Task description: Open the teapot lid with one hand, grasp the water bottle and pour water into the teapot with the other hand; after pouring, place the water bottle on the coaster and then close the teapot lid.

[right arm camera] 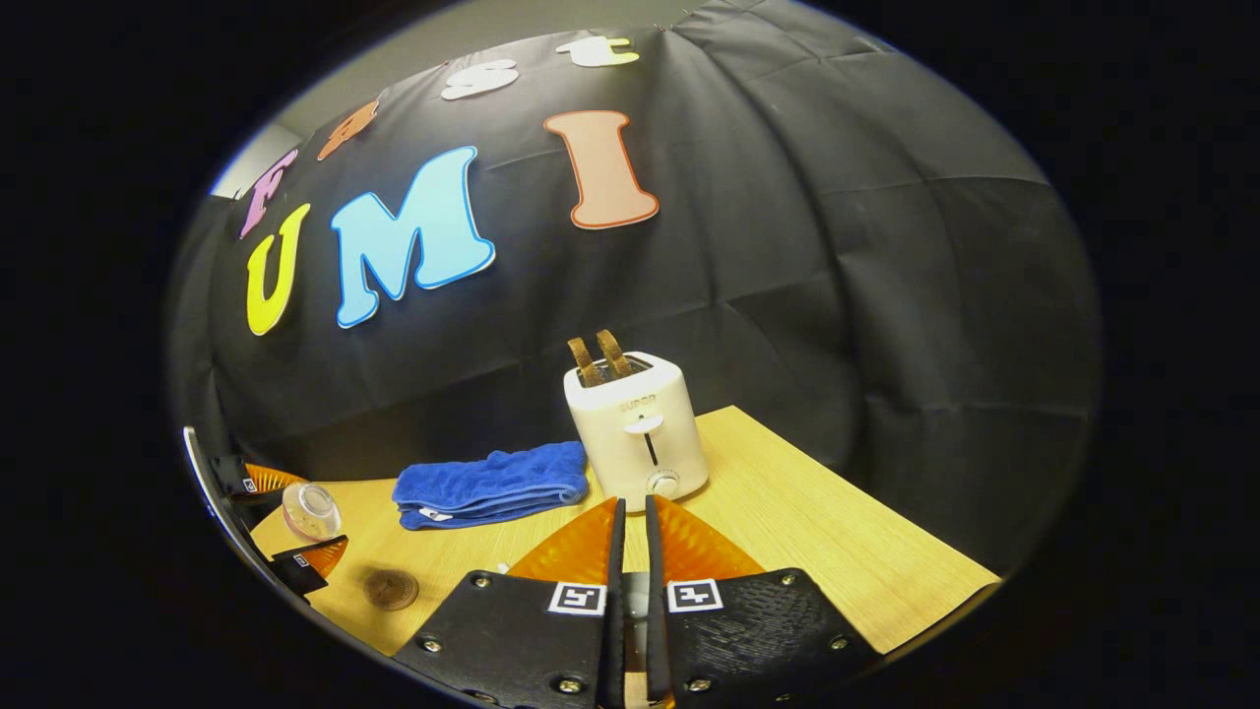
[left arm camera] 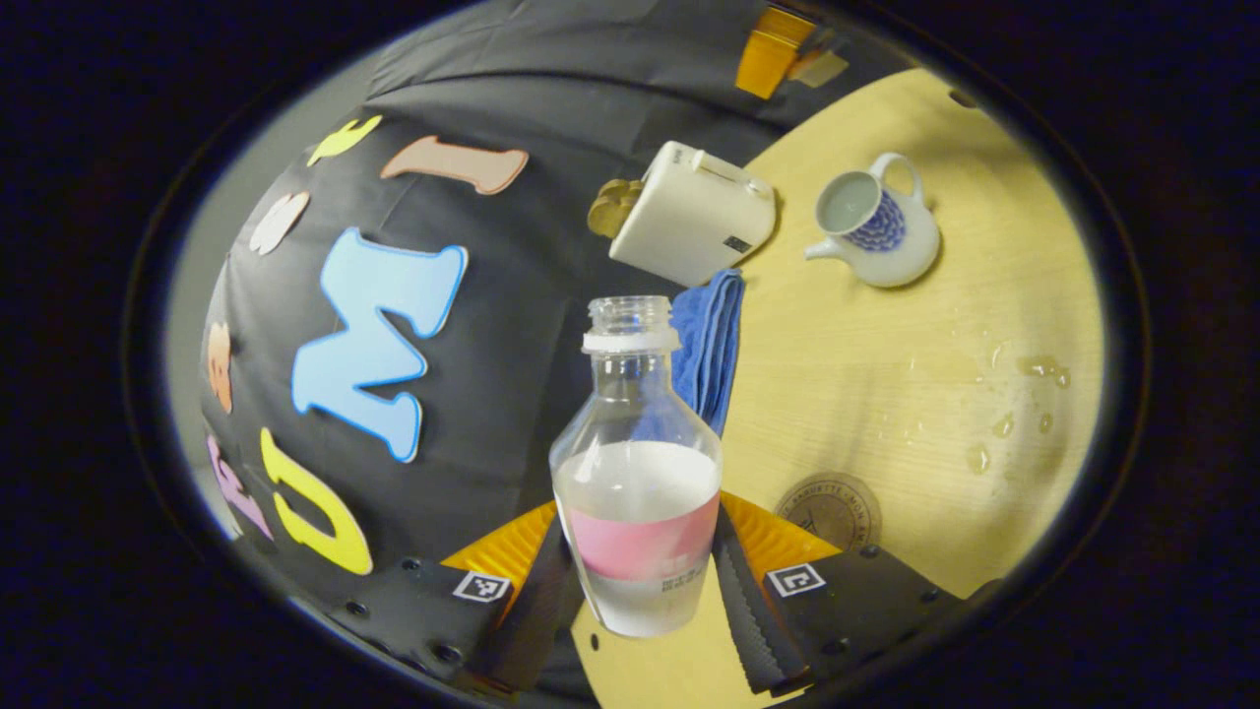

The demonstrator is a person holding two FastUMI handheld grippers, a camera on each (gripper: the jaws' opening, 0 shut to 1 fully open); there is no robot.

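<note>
My left gripper is shut on a clear, uncapped water bottle with a pink label, held tilted above the table and partly full. The white teapot with a blue pattern stands lidless at the far side, well apart from the bottle's mouth. A round brown coaster lies just right of the bottle. In the right gripper view, my right gripper has its fingers pressed nearly together, with a pale sliver of the teapot lid between them. The bottle and coaster appear at the far left.
A white toaster holding toast stands near the black wall, with a folded blue towel beside it. Water droplets lie on the wooden table near the teapot. The toaster and towel sit ahead of my right gripper.
</note>
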